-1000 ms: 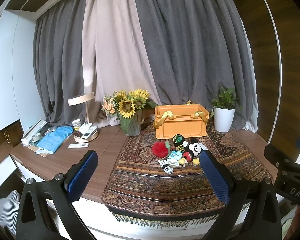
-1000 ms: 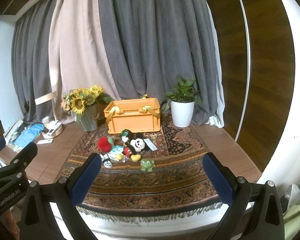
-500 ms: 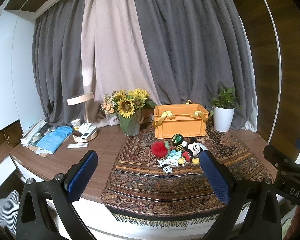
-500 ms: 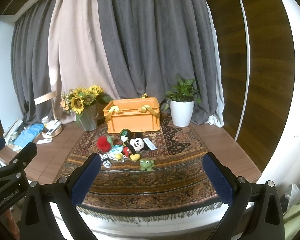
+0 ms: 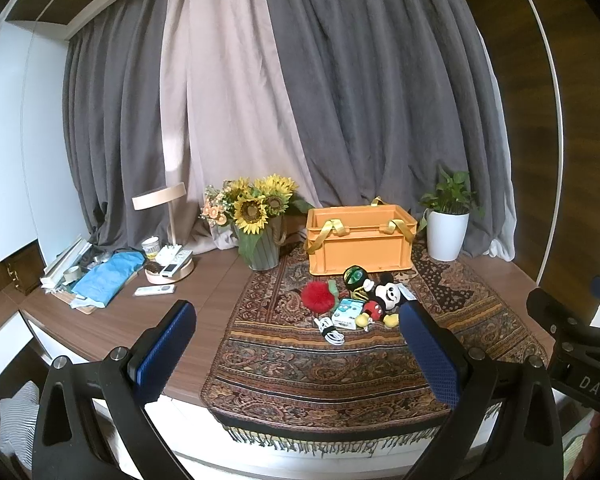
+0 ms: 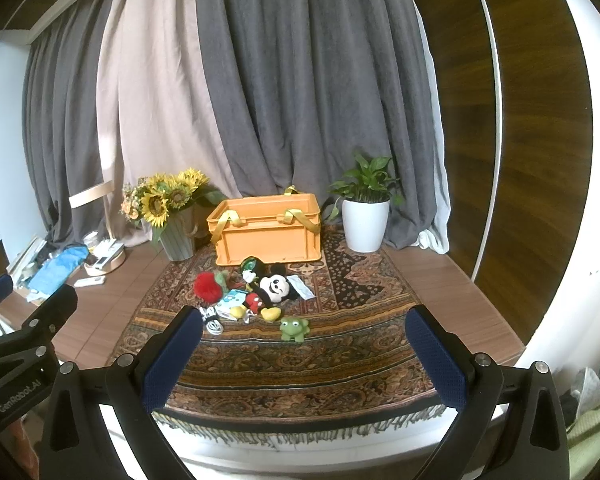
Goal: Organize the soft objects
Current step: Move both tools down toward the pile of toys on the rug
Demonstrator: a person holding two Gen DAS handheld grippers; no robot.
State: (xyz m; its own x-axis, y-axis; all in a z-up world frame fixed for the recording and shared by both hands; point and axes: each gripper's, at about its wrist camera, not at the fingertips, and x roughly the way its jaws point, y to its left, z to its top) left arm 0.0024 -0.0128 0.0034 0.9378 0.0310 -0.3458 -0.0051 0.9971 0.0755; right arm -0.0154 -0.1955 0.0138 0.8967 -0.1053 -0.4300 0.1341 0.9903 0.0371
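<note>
An orange crate (image 5: 358, 240) (image 6: 268, 236) with yellow handles stands on a patterned rug (image 5: 340, 360) (image 6: 300, 360). In front of it lie a Mickey Mouse plush (image 5: 384, 300) (image 6: 270, 292), a red fluffy toy (image 5: 319, 297) (image 6: 208, 286), a green-black ball (image 5: 354, 276) (image 6: 250, 266), a small blue-white packet (image 5: 346, 312) (image 6: 230, 302) and a white cable (image 5: 330, 330) (image 6: 212, 320). A green frog toy (image 6: 294, 329) lies nearest me in the right wrist view. My left gripper (image 5: 296, 348) and right gripper (image 6: 304, 354) are both open and empty, well short of the toys.
A sunflower vase (image 5: 258, 232) (image 6: 172, 220) stands left of the crate, a white potted plant (image 5: 446, 228) (image 6: 366, 216) right of it. A lamp (image 5: 168, 236), remotes and a blue cloth (image 5: 108, 276) lie on the wooden table's left side. Curtains hang behind.
Both views have shifted only slightly, with the table scene a touch lower in frame. Both grippers stay open and nothing on the rug has moved.
</note>
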